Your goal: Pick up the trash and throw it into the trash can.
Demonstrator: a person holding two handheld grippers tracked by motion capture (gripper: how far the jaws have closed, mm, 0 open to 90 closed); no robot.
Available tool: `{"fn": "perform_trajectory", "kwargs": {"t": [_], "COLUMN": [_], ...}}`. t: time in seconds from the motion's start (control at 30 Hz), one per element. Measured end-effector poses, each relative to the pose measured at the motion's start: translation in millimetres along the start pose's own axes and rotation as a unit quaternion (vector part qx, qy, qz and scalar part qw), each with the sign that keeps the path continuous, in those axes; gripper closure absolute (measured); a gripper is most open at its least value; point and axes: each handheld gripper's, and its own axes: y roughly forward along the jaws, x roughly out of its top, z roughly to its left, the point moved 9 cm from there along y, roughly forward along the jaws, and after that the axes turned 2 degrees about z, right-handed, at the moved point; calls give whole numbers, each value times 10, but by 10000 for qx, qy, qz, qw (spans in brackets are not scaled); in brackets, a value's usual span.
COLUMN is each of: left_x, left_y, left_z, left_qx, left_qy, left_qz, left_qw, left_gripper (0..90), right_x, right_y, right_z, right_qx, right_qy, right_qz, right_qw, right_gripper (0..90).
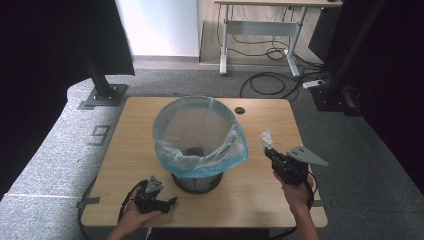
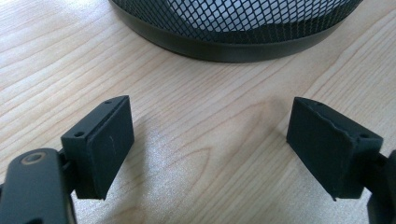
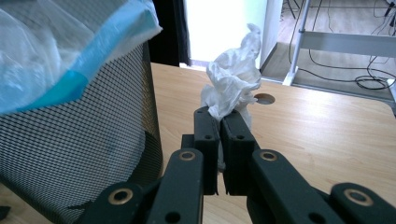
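High view, bin: stood mid-tabletop.
Right gripper: at 3 o'clock, clamped on tissue.
Left gripper: at 7 o'clock, jaws apart.

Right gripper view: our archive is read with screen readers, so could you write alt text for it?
The right gripper is shut on a crumpled white tissue, held above a wooden table. A black mesh bin with a blue liner stands close on the left. Beyond the table are a desk frame and floor cables.
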Motion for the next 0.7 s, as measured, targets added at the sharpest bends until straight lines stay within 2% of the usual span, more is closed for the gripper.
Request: {"fn": "perform_trajectory", "kwargs": {"t": [0.23,0.5,0.7], "left_x": [2,5,5], "left_y": [1,4,4], "left_z": [-2,-2,-2], "left_qx": [-2,-8,-7], "left_qy": [-10,-7,-7], "left_qz": [-9,-10,-10], "left_qw": [10000,10000,10000], "left_gripper": [147,147,147], "right_x": [95,407,534], "right_y": [-35,-105,-91], "right_z": [34,148,237], "right_qx": [27,149,205], "right_qy": [-50,-93,-224], "right_qz": [-80,-449,-456], "right_qw": [10000,9988,9985], "right_gripper": [857,856,856]}}
